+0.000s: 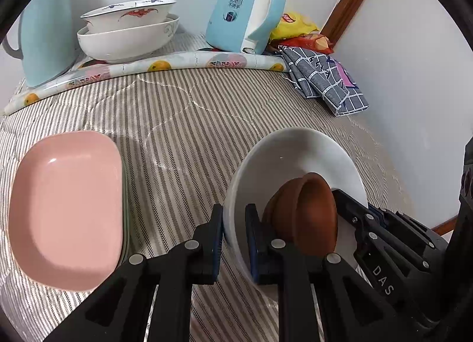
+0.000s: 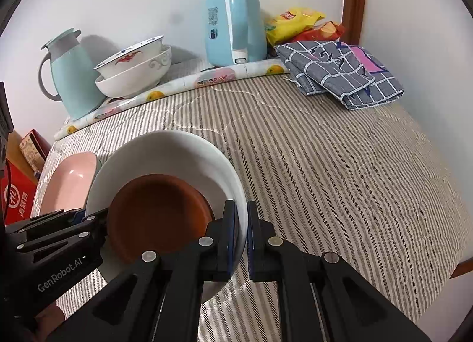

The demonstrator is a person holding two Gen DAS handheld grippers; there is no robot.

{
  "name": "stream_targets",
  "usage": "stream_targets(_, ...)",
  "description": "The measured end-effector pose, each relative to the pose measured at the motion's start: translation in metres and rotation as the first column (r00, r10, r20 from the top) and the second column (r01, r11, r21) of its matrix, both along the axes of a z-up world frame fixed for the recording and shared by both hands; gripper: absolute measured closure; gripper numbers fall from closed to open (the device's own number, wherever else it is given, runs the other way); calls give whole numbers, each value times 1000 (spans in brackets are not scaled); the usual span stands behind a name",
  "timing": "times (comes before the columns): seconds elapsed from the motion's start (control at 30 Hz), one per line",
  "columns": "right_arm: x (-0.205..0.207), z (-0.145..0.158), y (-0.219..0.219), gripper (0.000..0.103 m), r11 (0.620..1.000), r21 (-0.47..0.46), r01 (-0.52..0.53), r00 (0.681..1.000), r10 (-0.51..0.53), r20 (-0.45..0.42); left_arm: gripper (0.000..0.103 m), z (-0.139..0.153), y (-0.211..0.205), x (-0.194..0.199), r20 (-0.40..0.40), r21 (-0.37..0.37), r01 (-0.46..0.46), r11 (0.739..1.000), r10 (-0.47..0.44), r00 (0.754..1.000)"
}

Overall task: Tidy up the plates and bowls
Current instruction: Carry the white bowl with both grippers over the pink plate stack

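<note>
Striped table (image 2: pixel 325 164), cloth-covered, seen from both wrist cameras; a fruit-print roll (image 1: pixel 165 65) lies across it near the far edge.

Pink dish (image 1: pixel 68 209), rectangular, rests at the left edge on another dish whose rim just shows beneath it.

White bowl (image 2: pixel 183 149), near the front edge, is gripped on both sides. The right gripper (image 2: pixel 241 232) pinches the bowl's right rim, one finger inside and one outside the wall. The left gripper (image 1: pixel 233 238) pinches the opposite rim the same way. Whether the bowl touches the table cannot be told.

Brown bowl (image 2: pixel 159 211) sits inside the white bowl, tilted, leaning against its wall on the left gripper's side.

Two stacked bowls (image 1: pixel 127 28), the upper one painted red and blue, stand behind the roll at the far left, beside a pale green jug (image 2: pixel 74 75).

Blue kettle (image 2: pixel 233 22) stands at the far edge; snack bags (image 2: pixel 298 24) and a folded checked cloth (image 2: pixel 343 72) occupy the far right corner.
</note>
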State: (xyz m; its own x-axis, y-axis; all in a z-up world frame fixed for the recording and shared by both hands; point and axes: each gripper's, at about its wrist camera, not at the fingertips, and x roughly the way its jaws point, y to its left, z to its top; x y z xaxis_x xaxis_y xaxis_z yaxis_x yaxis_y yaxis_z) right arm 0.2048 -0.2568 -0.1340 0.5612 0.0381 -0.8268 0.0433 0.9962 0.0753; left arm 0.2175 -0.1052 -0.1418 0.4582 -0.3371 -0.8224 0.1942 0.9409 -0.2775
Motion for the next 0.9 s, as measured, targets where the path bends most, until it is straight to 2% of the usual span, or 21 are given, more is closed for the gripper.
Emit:
stream_targets(0.4,-13,13,14,96,1000,19,-18,1000,18,20,88,15,17,-15,30,-7,-23,1000,23,999)
stream_targets(0.9,-14,31,49,96,996,33,-80,996,78,50,88,32,57,-27,65,-11,-83,997,83,994)
